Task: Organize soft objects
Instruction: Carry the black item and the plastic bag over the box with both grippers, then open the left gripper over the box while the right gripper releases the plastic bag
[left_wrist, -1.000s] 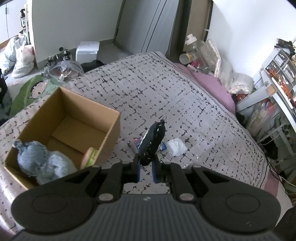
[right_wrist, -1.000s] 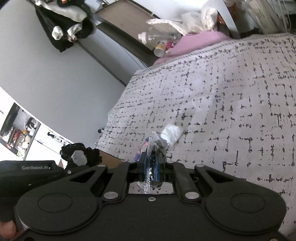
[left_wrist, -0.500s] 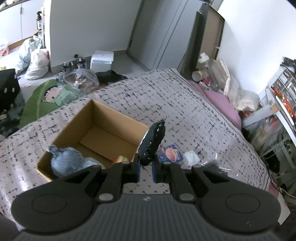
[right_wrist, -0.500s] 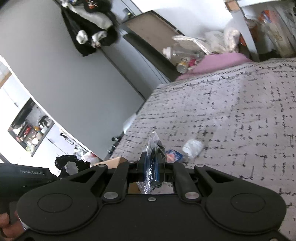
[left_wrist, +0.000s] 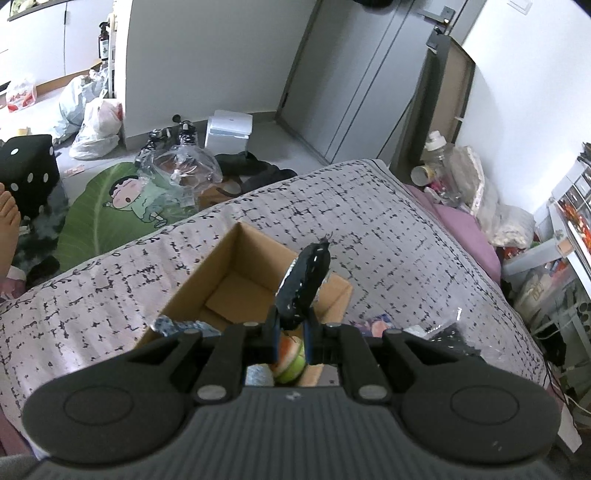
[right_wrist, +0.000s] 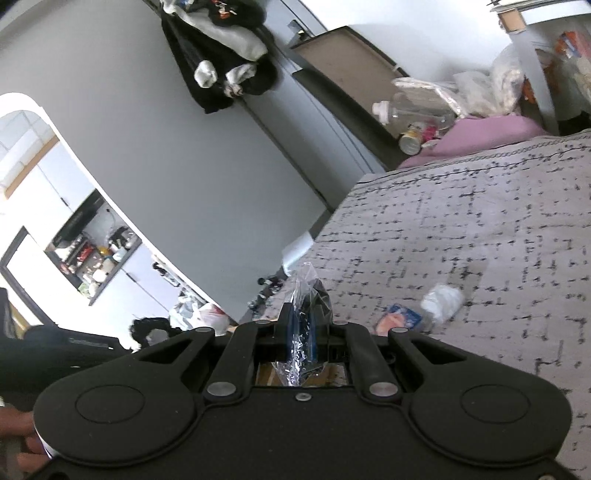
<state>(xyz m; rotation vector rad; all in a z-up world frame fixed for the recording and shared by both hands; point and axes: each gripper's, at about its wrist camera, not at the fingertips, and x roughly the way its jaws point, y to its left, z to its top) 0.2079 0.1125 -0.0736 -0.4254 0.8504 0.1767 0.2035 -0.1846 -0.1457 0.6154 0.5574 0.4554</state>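
Left gripper (left_wrist: 290, 334): black two-finger unit, pitched steeply downward, blue-lined fingers (left_wrist: 274, 338) drawn close together and clamped on the lower end of a dark speckled soft item (left_wrist: 304, 282) that stands up between them. Right gripper (right_wrist: 301, 338): same make, angled only slightly downward and rolled to one side, fingers (right_wrist: 284, 328) pressed together on a crinkled clear plastic wrapper (right_wrist: 306, 295); a bare hand (right_wrist: 20, 439) shows at the lower left edge of the right wrist view

Ahead of the left hand-held gripper (left_wrist: 290, 334), the open brown cardboard box (left_wrist: 207, 273) has a bare far floor; a grey plush (left_wrist: 177, 326) and green-orange soft toy (left_wrist: 290, 360) fill its near end.
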